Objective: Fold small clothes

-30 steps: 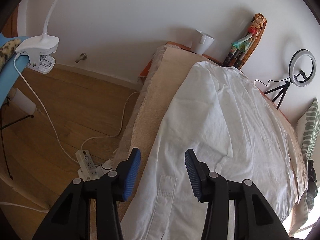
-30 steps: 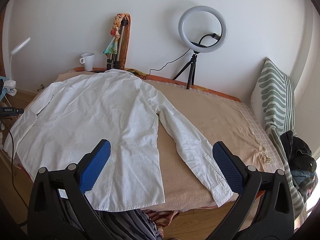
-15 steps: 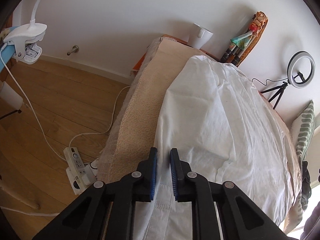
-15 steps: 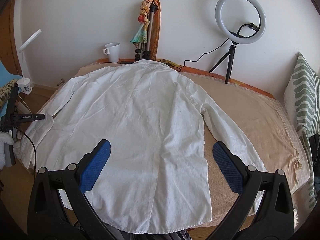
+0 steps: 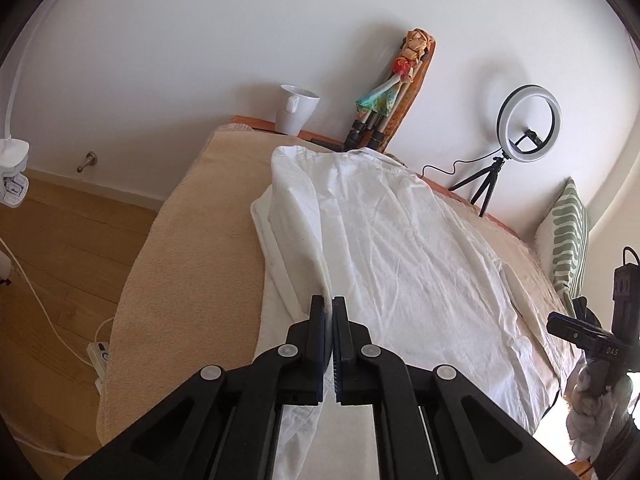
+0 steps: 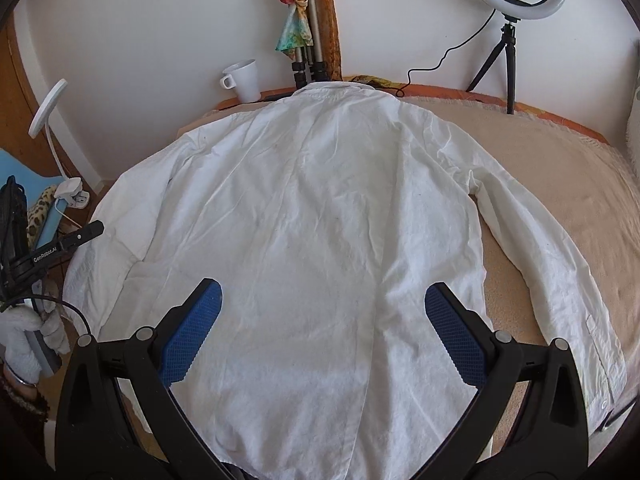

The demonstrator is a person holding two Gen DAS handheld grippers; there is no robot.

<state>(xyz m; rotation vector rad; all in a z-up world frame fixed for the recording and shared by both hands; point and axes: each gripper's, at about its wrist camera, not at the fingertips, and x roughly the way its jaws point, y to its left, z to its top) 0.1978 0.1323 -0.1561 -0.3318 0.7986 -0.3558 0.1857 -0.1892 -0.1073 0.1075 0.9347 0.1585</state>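
The left gripper (image 5: 333,312) points down at a slant, its jaws clamped on a fold of cloth near the bed's left edge. The right gripper (image 6: 322,334) tilts down more steeply over the bed's near edge, jaws spread wide and holding nothing.

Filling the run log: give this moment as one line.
stage: first fold | left gripper: shut on white shirt sleeve edge | right gripper: open above hem | shirt: face down on bed
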